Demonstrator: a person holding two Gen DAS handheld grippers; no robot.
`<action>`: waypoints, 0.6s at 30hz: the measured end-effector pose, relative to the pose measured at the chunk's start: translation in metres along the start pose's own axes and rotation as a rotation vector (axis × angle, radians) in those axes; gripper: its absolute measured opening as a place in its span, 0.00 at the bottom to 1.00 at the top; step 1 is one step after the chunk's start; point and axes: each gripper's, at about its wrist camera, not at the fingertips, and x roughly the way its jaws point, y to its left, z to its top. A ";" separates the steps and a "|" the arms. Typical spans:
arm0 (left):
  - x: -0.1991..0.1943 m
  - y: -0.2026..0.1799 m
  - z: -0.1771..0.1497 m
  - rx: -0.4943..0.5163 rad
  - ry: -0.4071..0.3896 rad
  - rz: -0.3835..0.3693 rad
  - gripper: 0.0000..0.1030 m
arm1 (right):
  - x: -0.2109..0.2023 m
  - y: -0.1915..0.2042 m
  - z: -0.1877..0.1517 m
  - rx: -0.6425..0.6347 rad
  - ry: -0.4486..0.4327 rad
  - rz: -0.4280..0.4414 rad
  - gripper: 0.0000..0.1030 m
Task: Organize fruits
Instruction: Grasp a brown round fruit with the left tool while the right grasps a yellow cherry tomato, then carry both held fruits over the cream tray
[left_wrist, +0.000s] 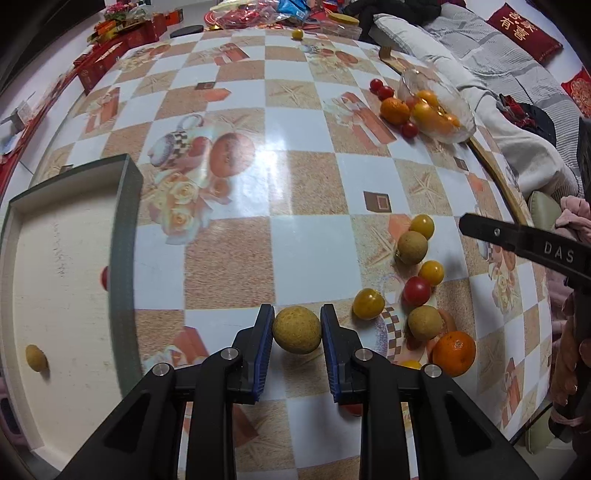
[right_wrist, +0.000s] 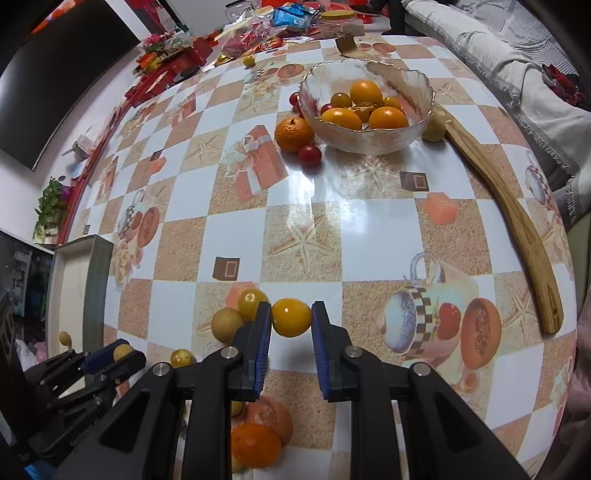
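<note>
My left gripper (left_wrist: 297, 325) is shut on a tan round longan (left_wrist: 296, 329), held just above the table. My right gripper (right_wrist: 291, 319) is shut on a yellow cherry tomato (right_wrist: 291, 317). A green-walled box lid (left_wrist: 125, 221) at the left holds one longan (left_wrist: 36, 357) and a red tomato (left_wrist: 105, 277). A glass bowl (right_wrist: 421, 122) at the far side holds oranges and yellow tomatoes. Loose fruit lies to the right of the left gripper: longans (left_wrist: 412, 247), yellow tomatoes (left_wrist: 367, 303), a red tomato (left_wrist: 416, 291), a mandarin (left_wrist: 453, 353).
A mandarin (right_wrist: 293, 133) and red tomatoes (right_wrist: 309, 155) lie beside the bowl. A curved wooden piece (right_wrist: 517, 221) lies along the right table edge. Boxes, packets and a jar crowd the far edge (right_wrist: 258, 33). A sofa with cushions (left_wrist: 480, 55) stands beyond.
</note>
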 end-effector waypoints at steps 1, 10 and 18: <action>-0.004 0.005 0.001 -0.008 -0.008 0.001 0.26 | -0.001 0.002 0.000 -0.004 0.001 0.001 0.23; -0.029 0.049 0.001 -0.069 -0.056 0.045 0.26 | -0.002 0.048 0.001 -0.061 0.015 0.049 0.23; -0.048 0.107 -0.004 -0.151 -0.100 0.107 0.26 | 0.009 0.117 0.005 -0.153 0.036 0.114 0.23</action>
